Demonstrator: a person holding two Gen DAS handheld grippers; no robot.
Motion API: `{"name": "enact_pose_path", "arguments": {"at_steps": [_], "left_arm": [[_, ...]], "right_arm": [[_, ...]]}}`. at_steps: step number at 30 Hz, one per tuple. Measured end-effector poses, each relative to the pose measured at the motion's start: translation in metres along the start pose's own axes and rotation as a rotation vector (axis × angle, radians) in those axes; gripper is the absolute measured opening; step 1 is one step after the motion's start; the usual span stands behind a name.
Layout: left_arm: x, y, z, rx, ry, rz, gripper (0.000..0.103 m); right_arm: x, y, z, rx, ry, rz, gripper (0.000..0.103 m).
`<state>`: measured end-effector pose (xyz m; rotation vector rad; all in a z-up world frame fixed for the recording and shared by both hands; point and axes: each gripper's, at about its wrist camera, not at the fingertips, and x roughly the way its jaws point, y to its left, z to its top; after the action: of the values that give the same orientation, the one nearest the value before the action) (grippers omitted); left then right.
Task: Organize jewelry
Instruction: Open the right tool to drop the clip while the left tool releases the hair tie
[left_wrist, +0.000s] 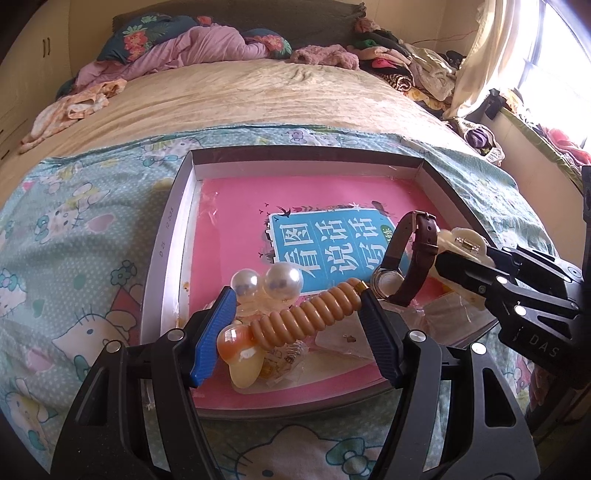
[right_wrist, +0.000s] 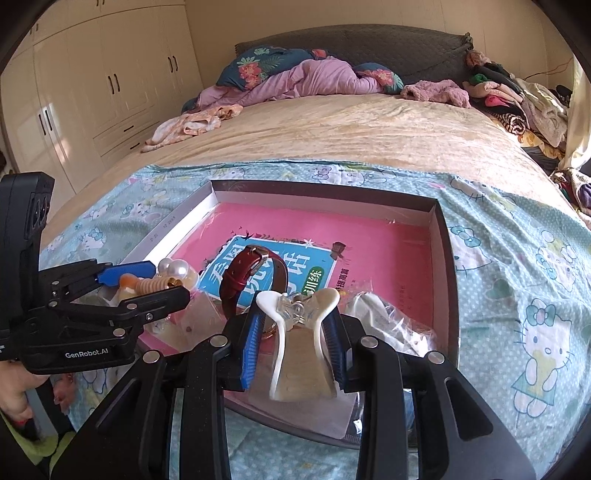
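Right now the right hand-held gripper (right_wrist: 293, 341) clamps a cream hair claw (right_wrist: 295, 332) near the tray's (left_wrist: 162, 258) front edge; the left hand-held gripper (left_wrist: 295, 332), seemingly open, straddles a ribbed bracelet (left_wrist: 306, 314). Squeezing could spring the claw loose.

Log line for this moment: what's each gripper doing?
left gripper: open around ribbed tan hair tie | right gripper: shut on cream claw clip | brown watch in box lid

Home bedroom — bed (right_wrist: 332, 125) with rumpled bedding, cream wardrobe (right_wrist: 92, 85), clothes pile (right_wrist: 517, 99), curtained window (left_wrist: 554, 59).
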<state>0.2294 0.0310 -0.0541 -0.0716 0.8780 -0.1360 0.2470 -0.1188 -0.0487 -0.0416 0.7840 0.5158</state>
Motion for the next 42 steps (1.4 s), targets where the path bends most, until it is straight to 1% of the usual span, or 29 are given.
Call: {"name": "enact_pose_path", "arguments": {"at_steps": [9,18,19,21,22,23,27,29,33,35,37,42], "left_arm": [[-0.001,0.001,0.0,-0.004,-0.001,-0.005,0.06],[-0.001,0.001,0.0,-0.005,-0.001,-0.009,0.06],[-0.002,0.001,0.0,-0.007,0.0,-0.012,0.06],[-0.002,0.001,-0.001,-0.006,-0.001,-0.012,0.06],[-0.002,0.001,-0.001,-0.006,0.0,-0.012,0.06],[-0.002,0.001,-0.001,-0.008,0.0,-0.013,0.06],[-0.002,0.001,-0.001,-0.007,0.0,-0.012,0.06],[-0.002,-0.001,-0.001,-0.01,0.0,-0.014,0.06],[-0.004,-0.004,-0.002,-0.012,0.002,-0.012,0.061],[-0.006,-0.004,-0.002,-0.016,0.002,-0.007,0.066],[-0.011,-0.006,-0.001,-0.018,-0.005,-0.009,0.074],[-0.02,-0.006,0.001,-0.018,-0.017,-0.005,0.077]], "right_arm": [[0.008,0.008,-0.003,-0.011,0.014,0.018,0.03],[0.005,0.006,-0.006,0.006,0.021,0.025,0.031],[0.004,0.005,-0.006,0.007,0.021,0.024,0.032],[-0.001,0.005,-0.006,0.007,0.01,0.019,0.04],[-0.005,0.004,-0.006,0.007,0.0,0.016,0.046],[-0.008,0.004,-0.006,0.008,-0.01,0.011,0.05],[-0.017,0.002,-0.006,0.008,-0.024,0.002,0.057],[-0.02,-0.001,-0.006,0.016,-0.028,-0.002,0.064],[-0.026,-0.004,-0.008,0.03,-0.034,-0.009,0.072],[-0.029,-0.005,-0.008,0.035,-0.038,-0.014,0.078],[-0.033,-0.005,-0.008,0.041,-0.046,-0.018,0.083],[-0.044,-0.007,-0.007,0.053,-0.069,-0.023,0.091]]}}
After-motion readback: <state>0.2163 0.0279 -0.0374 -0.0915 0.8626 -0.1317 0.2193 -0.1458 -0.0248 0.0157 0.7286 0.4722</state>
